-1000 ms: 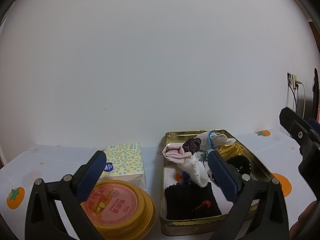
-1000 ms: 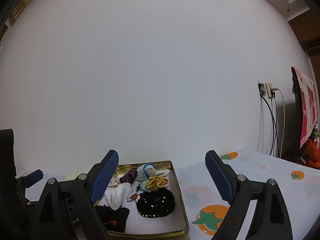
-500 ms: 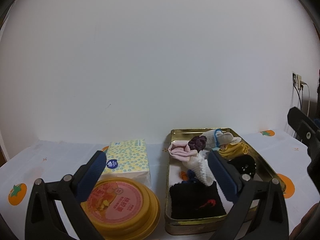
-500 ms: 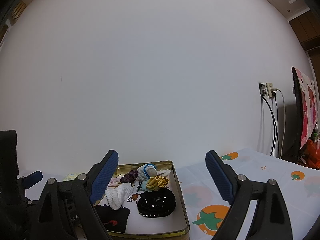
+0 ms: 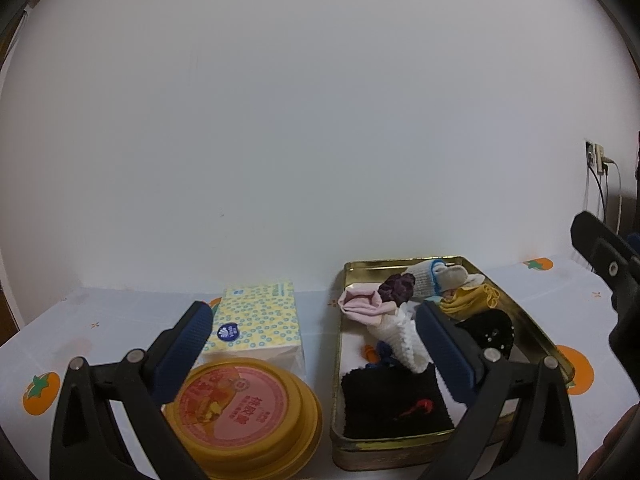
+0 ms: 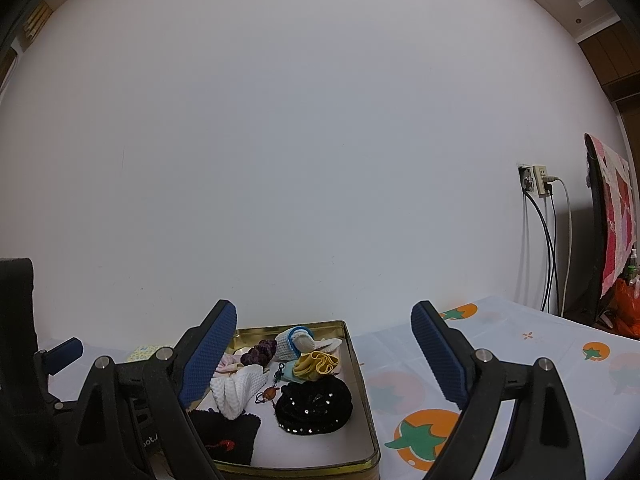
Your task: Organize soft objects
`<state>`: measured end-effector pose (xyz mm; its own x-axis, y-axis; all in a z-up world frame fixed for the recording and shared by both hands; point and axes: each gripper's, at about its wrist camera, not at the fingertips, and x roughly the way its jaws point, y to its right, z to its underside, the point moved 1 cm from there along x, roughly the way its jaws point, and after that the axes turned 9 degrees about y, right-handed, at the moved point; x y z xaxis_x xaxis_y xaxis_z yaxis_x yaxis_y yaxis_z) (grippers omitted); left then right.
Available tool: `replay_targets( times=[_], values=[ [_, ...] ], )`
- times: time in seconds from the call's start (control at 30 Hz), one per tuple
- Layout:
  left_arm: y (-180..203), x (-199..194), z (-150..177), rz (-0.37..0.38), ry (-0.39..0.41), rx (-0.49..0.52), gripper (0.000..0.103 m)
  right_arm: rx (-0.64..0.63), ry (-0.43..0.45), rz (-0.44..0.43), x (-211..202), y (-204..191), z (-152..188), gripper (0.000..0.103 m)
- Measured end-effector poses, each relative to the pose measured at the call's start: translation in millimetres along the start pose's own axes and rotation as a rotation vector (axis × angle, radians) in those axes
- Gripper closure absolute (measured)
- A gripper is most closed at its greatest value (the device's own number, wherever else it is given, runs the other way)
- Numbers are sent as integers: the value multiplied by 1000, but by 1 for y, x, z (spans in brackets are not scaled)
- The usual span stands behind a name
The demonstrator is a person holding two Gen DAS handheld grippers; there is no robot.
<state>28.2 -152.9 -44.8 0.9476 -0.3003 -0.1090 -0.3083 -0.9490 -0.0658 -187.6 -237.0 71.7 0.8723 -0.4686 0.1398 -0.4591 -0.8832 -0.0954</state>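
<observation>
A gold metal tin (image 5: 536,330) (image 6: 362,376) holds several soft items: a black cloth (image 5: 394,404), a white knit piece (image 5: 402,336) (image 6: 236,390), a pink cloth (image 5: 362,304), a purple scrunchie (image 5: 396,286), a yellow scrunchie (image 5: 470,300) (image 6: 316,362) and a black beaded scrunchie (image 6: 316,402). My left gripper (image 5: 312,344) is open and empty, held above the table in front of the tin and the round lid. My right gripper (image 6: 324,344) is open and empty, over the tin's right side.
A yellow round tin lid (image 5: 244,404) lies left of the gold tin, with a dotted tissue pack (image 5: 258,318) behind it. The tablecloth (image 6: 520,344) has orange fruit prints. A wall socket with cables (image 6: 538,184) and a chair with pink cloth (image 6: 612,208) stand at the right.
The left wrist view has shifted slightly, with the tin and lid sitting a little lower and further right. The right gripper has hardly moved. Both grippers stay open.
</observation>
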Motion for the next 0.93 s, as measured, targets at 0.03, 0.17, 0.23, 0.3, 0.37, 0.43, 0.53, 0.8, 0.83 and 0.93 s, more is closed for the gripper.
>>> replay_targets(
  times=[0.03,0.17,0.23,0.3,0.37,0.43,0.53,0.8,0.83,0.93],
  values=[
    [0,0,0,-1,-1,0,0,0,-1,0,0,0,0,12],
    [-1,1,0,-4,-3,5,0,0,0,1,0,-1,0,12],
    [-1,1,0,-3,-2,6,0,0,0,1,0,-1,0,12],
    [-1,1,0,-2,-2,5,0,0,0,0,0,0,0,12],
    [-1,1,0,1,-2,5,0,0,-1,-1,0,0,0,12],
    [-2,1,1,2,-2,5,0,0,-2,-2,0,0,0,12],
    [-2,1,1,8,-1,4,0,1,-5,0,0,1,0,12],
    [-4,2,1,1,-9,-3,0,1,-8,-1,1,1,0,12],
    [-4,3,1,-2,-11,-5,0,2,-9,-1,1,1,0,12],
    [-3,4,2,-7,-17,-5,0,1,-9,-1,1,2,0,12]
  ],
)
